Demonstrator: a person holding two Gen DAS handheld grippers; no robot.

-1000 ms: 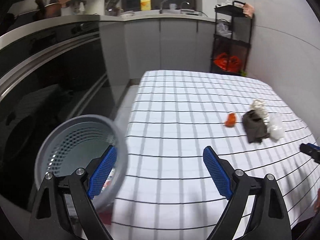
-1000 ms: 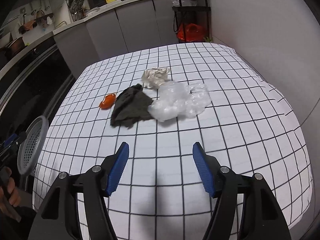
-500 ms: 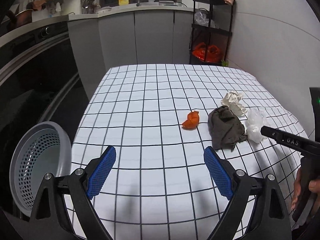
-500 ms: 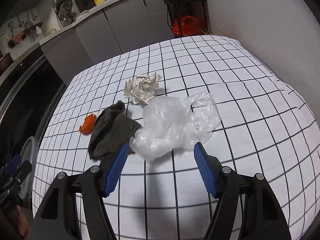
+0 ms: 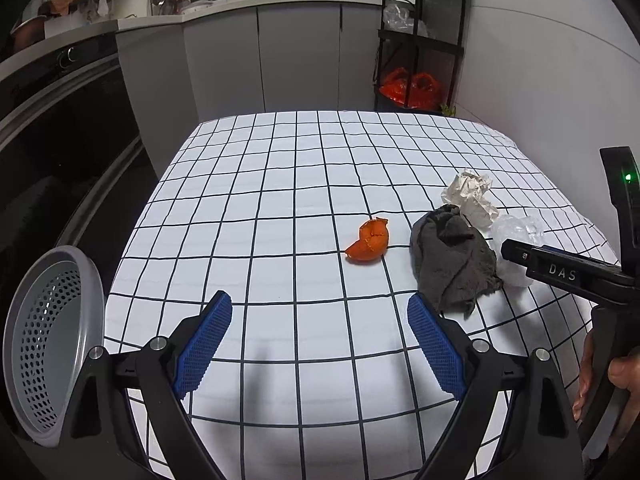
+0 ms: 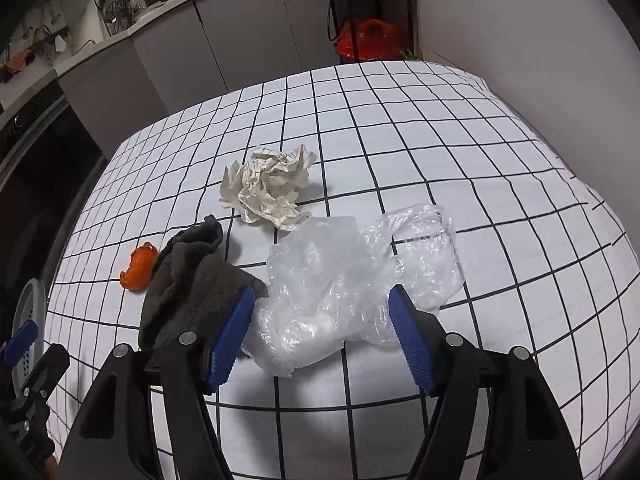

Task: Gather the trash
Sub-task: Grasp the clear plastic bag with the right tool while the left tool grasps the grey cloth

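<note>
On the checked tablecloth (image 5: 280,184) lie an orange peel (image 5: 370,240), a crumpled grey cloth (image 5: 452,260), a ball of crumpled paper (image 5: 470,196) and a clear plastic bag (image 5: 516,232). My left gripper (image 5: 320,304) is open and empty, short of the peel. My right gripper (image 6: 320,296) is open over the near end of the plastic bag (image 6: 352,276), with its pads not pressing on it. The grey cloth (image 6: 188,280) lies just left of its left finger. Crumpled paper (image 6: 268,188) and the peel (image 6: 138,268) sit beyond.
A grey perforated basket (image 5: 48,336) stands off the table's left edge, tipped toward me. A dark oven front (image 5: 60,140) runs along the left. Grey cabinets (image 5: 300,60) and a black rack (image 5: 420,40) with a red bag stand behind. A white wall (image 6: 520,40) borders the right.
Both grippers moved forward and down toward the trash. The left view swung from the basket to the table. The right gripper closed in on the plastic bag. Neither opening changed.
</note>
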